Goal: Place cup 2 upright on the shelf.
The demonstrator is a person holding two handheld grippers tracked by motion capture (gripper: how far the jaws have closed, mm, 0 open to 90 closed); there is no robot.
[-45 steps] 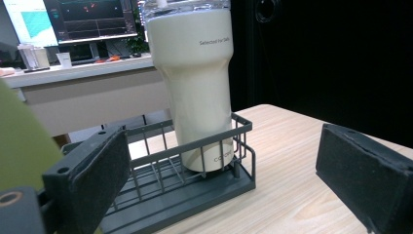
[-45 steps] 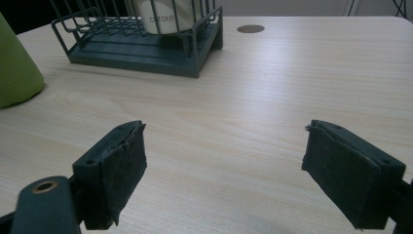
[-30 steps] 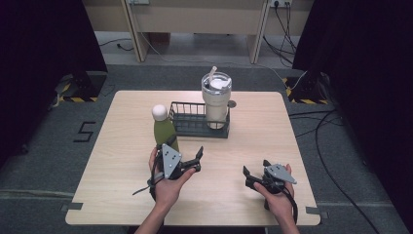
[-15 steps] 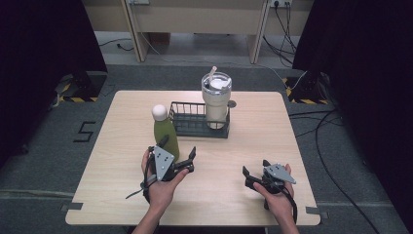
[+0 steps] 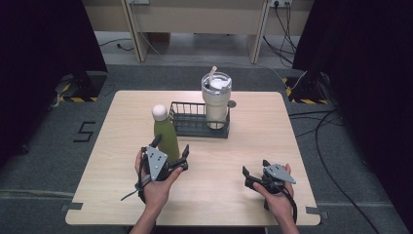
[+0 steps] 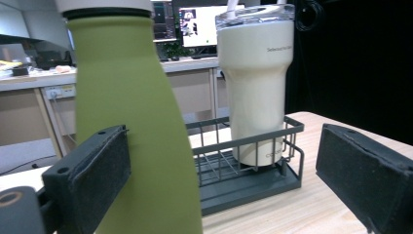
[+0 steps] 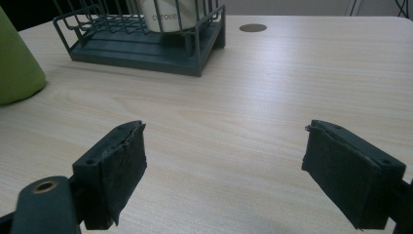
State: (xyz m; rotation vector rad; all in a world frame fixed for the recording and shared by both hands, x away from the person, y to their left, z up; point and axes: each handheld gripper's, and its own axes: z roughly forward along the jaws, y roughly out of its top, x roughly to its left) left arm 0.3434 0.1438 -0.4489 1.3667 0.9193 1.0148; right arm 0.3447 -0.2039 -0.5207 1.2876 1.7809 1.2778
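Green steel bottle point(image 5: 166, 136) stands upright on the wooden table point(image 5: 107, 165), left of centre, with a pale rounded cap on top. Compared with a second ago, the left gripper point(image 5: 171, 148) has slid back toward the person and a little to the left, so it now sits at the bottle's 6 o'clock rather than further along its right side. Its jaws are spread wide: in the high view one tip lies at the bottle's 7 o'clock and the other at its 4 o'clock, the bottle standing between them. In the left gripper view the bottle point(image 6: 134, 122) rises just beside the left pad, whether touching it or not I cannot tell, and the right pad is well apart from it (nothing is clamped).

At the bottle's 2 o'clock sits a dark wire basket point(image 5: 187, 127), open-topped with a solid base. Inside it, at its right end, stands a cream tumbler point(image 5: 215, 105) with a clear lid and a straw; the left part of the basket holds nothing else. The left gripper view shows the tumbler point(image 6: 255, 83) upright behind the basket's point(image 6: 253, 183) front rail.

At the table's 5 o'clock the right gripper point(image 5: 254, 174) rests in the person's hand, where it was a second ago, jaws wide over bare wood, gripping nothing.
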